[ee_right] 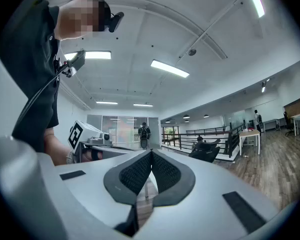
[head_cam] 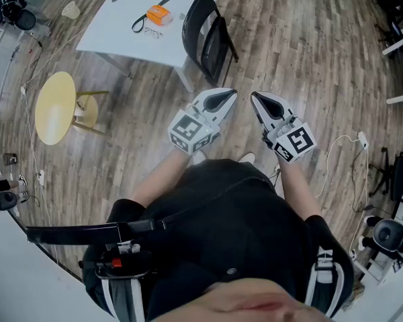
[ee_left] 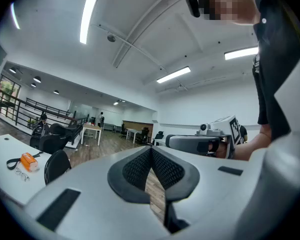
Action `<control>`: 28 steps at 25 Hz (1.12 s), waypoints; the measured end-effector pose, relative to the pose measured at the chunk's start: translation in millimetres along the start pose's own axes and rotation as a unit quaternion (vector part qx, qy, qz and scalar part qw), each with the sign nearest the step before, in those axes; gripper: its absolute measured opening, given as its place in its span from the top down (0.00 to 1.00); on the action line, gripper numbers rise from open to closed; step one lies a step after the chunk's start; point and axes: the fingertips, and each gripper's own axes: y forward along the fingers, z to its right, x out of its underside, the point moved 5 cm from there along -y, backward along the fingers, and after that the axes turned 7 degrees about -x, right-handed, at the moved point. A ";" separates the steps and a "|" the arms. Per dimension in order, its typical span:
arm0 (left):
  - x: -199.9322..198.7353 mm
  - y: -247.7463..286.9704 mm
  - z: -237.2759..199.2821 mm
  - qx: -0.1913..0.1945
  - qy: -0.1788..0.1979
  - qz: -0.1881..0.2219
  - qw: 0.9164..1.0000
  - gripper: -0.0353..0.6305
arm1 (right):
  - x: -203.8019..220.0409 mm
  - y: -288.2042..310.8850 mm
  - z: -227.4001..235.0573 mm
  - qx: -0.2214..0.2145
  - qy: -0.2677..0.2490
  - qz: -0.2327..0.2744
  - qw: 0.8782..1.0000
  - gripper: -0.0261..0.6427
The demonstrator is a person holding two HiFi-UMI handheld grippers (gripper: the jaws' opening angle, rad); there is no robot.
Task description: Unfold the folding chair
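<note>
Looking down past black shirt first. Holding left gripper and right gripper out level in front, side by side, near each other, not touching. Pressing both sets of jaws fully together on nothing; seeing only floor and room past the pads in either gripper view.

Standing well apart from folding chair, not yet touching it. Reading it as black, folded flat, standing just beside the near corner of white table; not able to tell whether leaning on it. Judging the task as not started.

Risks, guessing from here:
- Stepping right on approach: possibly snagging white cable on the floor.
- Arriving with jaws shut: only poking the chair, likely tipping it over beside the table. Needing to open first.
- Gripping just the back and pulling: probably dragging the whole chair over the wood floor instead of spreading it. Needing one gripper on the back, the other on the seat.
- Clamping on smooth tube: possibly slipping, letting the seat snap back.
- Swinging it open toward the table: risking bumping the table, jolting orange box and black strap on top.
</note>
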 end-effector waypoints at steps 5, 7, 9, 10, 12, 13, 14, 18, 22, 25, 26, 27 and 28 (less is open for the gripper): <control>-1.0 4.9 1.6 0.004 -0.002 -0.005 1.000 0.94 | 1.3 1.4 1.0 0.005 0.004 0.001 1.000 0.95; -1.5 5.1 1.1 0.005 -0.002 -0.005 1.000 0.94 | 0.7 3.3 0.7 0.003 0.001 -0.001 1.000 0.95; -0.7 4.5 -0.5 0.005 0.000 -0.007 1.000 0.94 | 0.9 5.8 0.5 0.001 -0.003 -0.003 1.000 0.95; 0.1 3.8 -1.6 0.004 0.001 -0.008 1.000 0.94 | 1.4 6.8 0.7 0.002 -0.003 -0.003 1.000 0.95; 1.6 2.0 -4.0 -0.002 0.004 -0.009 1.000 0.94 | 1.3 7.2 1.8 0.004 0.004 0.006 1.000 0.95; 2.0 1.1 -4.9 -0.006 0.005 -0.009 1.000 0.94 | 0.4 6.5 2.1 0.002 0.008 0.015 1.000 0.95; 2.0 0.2 -5.5 -0.010 0.006 -0.010 1.000 0.94 | -0.7 5.8 1.6 -0.003 0.011 0.021 1.000 0.95; 4.4 -2.7 -6.9 -0.019 0.006 -0.017 1.000 0.94 | 0.1 8.3 -5.4 -0.034 -0.007 0.023 0.999 0.95; 6.0 -6.3 -10.6 -0.024 0.008 -0.018 1.000 0.94 | 6.7 17.6 -5.9 -0.031 -0.002 0.009 0.999 0.95; 4.9 -10.7 -15.7 -0.031 0.009 -0.011 0.999 0.94 | 12.2 26.2 -6.1 -0.022 0.013 -0.005 1.000 0.95; 5.1 -12.8 -18.0 -0.032 0.006 -0.008 0.999 0.94 | 13.1 28.8 -8.3 -0.024 0.013 -0.005 1.000 0.95; 5.8 -15.1 -20.3 -0.031 0.003 -0.006 0.999 0.94 | 13.5 31.5 -11.5 -0.028 0.010 -0.004 1.000 0.95; 6.7 -17.4 -23.0 -0.031 0.001 -0.006 1.000 0.94 | 13.7 34.7 -15.1 -0.032 0.006 -0.003 0.999 0.95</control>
